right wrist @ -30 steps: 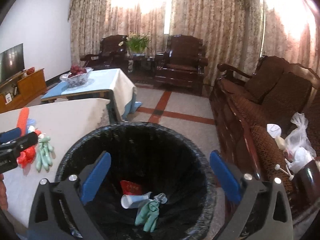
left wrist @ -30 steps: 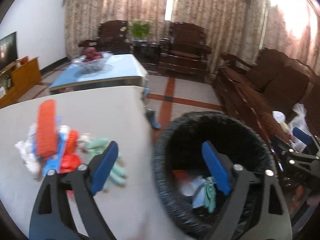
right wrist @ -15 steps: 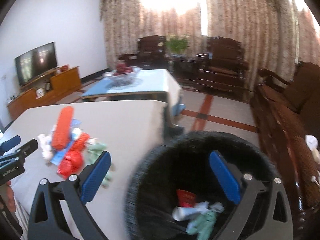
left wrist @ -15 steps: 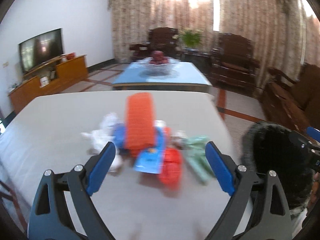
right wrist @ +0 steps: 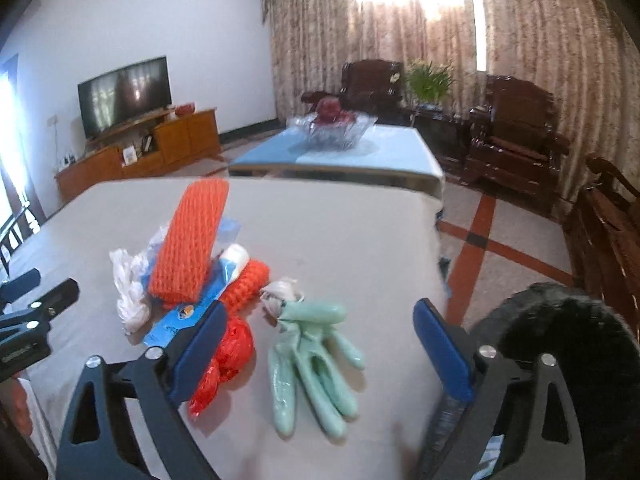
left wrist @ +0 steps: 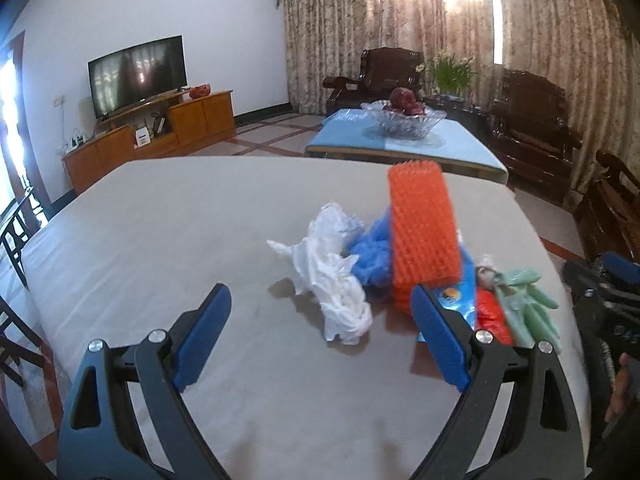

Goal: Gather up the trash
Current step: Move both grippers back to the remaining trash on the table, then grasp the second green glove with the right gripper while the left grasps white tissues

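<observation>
A trash pile lies on the grey table (left wrist: pixel 160 240): crumpled white plastic (left wrist: pixel 332 276), a long orange foam net (left wrist: pixel 422 236), blue plastic (left wrist: pixel 370 256), a red bag (right wrist: pixel 228 356) and a mint-green rubber glove (right wrist: pixel 316 360). My left gripper (left wrist: pixel 320 336) is open just short of the white plastic, with nothing between its fingers. My right gripper (right wrist: pixel 320 352) hangs over the glove. Its jaws are closing with the glove between them, and the pads are clear of it. The black-lined trash bin (right wrist: pixel 560 340) stands off the table's right edge.
A low table (right wrist: pixel 400 156) with a blue cloth and a glass fruit bowl (right wrist: pixel 332 128) stands behind. A TV (left wrist: pixel 138 74) on a wooden cabinet is at far left, with dark wooden armchairs (right wrist: pixel 516 140) at the back. The table's right edge drops to tiled floor (right wrist: pixel 500 240).
Both views have swung left from the bin to the trash pile on the table. The right gripper now sits over the green glove; the left faces the white plastic.
</observation>
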Demonstrator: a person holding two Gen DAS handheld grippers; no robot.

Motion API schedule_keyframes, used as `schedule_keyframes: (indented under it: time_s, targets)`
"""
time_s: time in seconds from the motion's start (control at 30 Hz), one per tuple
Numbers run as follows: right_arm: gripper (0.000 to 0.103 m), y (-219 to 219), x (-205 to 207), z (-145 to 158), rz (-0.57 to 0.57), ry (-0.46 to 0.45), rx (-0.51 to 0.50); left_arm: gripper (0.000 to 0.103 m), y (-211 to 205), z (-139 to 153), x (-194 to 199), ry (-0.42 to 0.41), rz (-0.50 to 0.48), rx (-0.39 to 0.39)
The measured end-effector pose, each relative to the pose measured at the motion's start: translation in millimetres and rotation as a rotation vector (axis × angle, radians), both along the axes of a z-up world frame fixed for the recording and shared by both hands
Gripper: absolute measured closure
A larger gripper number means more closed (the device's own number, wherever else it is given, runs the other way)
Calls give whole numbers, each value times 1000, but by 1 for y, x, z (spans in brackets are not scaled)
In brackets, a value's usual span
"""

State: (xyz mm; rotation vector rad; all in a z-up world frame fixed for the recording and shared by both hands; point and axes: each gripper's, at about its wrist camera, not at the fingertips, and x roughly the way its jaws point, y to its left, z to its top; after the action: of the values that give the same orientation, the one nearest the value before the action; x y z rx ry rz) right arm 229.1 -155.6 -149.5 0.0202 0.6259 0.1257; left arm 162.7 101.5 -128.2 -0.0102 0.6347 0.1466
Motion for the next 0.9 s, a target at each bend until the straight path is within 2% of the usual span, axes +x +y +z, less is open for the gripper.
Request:
schedule_keyframes:
  time_s: [0.43,0.5,0.57,0.6,0.63,0.7,0.73,0.8,0.83,0.9]
  targets:
    - [19,11,53,-49,-4,150,-47,15,1,-33,34,57,6,-14]
    - [24,9,58,-55,1,185,-38,15,0,-36,38,64,6,-21]
    - [36,8,61,-58,6,212,-24,15,0,-39,43,70,9,-23]
    - [39,7,61,-59,12,217,-18,15,0,-40,45,72,10,-25]
    - [49,7,61,-60,26,221,-8,15,0,-41,48,73,11,-27]
    - [53,7,59,-60,40,220,0,16,0,-44,55,82,14,-32]
    - [60,7,59,-60,47,218,8,17,1,-46,57,86,14,-35]
    - [69,5,56,-58,56,211,23,27,2,-50,64,104,11,-44]
    - [79,5,55,-57,58,207,25,31,3,-53,66,113,8,-55]
    - [84,6,51,-53,60,193,22,50,7,-57,70,128,1,-93]
